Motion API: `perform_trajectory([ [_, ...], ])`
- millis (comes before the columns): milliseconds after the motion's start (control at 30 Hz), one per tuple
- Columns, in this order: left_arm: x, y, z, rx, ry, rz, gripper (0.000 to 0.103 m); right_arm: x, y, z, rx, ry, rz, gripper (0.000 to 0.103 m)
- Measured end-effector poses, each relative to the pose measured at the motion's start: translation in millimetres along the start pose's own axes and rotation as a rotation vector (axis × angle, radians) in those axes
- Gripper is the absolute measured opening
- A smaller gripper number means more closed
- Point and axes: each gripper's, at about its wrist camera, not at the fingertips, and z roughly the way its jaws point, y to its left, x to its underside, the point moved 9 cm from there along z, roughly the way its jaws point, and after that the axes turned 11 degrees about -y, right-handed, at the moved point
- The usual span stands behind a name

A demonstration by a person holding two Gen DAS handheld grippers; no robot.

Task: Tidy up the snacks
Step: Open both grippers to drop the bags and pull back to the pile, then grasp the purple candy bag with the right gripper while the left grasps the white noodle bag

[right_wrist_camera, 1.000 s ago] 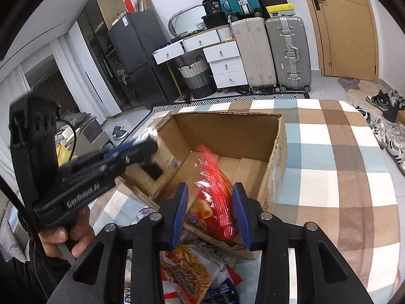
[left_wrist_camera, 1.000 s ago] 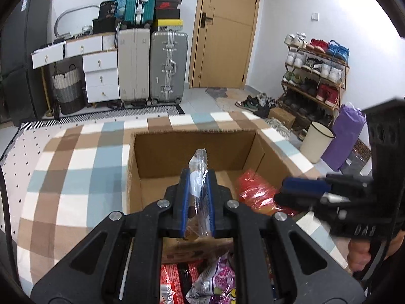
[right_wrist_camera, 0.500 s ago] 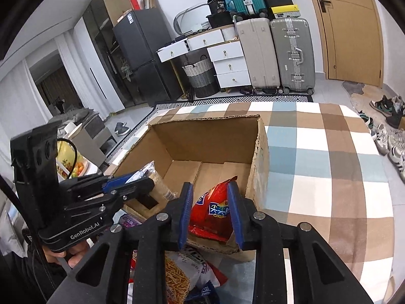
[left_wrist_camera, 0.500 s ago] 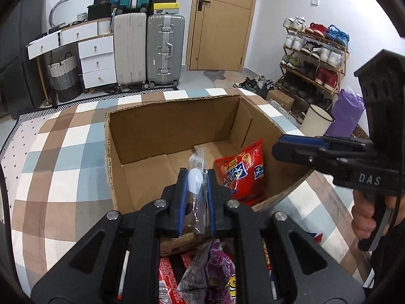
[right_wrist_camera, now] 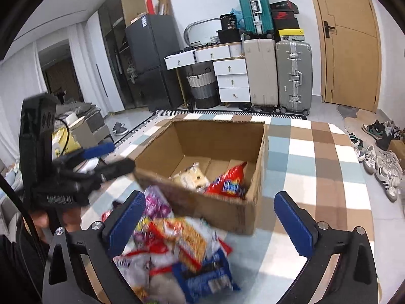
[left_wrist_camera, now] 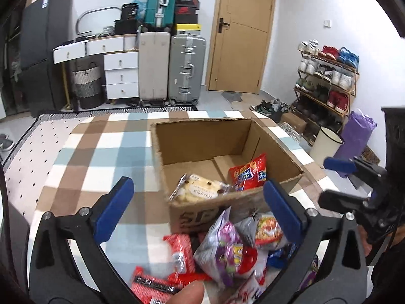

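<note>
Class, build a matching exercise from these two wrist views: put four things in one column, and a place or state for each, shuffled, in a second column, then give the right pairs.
Things
1. red chip bag
2. pale bread packet
3. purple snack bag
4. left gripper

Places or states
A. in the pile in front of the cardboard box
B. open, holding nothing
C. inside the box, right of the pale packet
D. inside the box, at its near wall, left of the red bag

Pairs: 1-C, 2-D, 3-A, 4-B
</note>
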Motion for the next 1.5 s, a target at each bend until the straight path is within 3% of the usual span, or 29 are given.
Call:
perform_trajectory([
  [333, 27, 16, -56, -0.069, 0.023, 0.002, 0.102, 32, 0, -39, 0.053, 0.050, 0.005, 0.103],
  [567, 56, 2, -82, -0.063, 0.052, 0.002, 0.102, 62, 6, -53, 0.071, 0.087, 0.056, 0.103],
  [967, 96, -28, -90, -0.017, 0.108, 0.046, 0.102, 107, 28, -65, 0.053, 0.160, 0.071, 0.103],
  [1500, 136, -48, -80, 0.037, 0.208, 0.093, 0.102, 146, 38, -49, -0.001, 0.260, 0.112, 0.103],
])
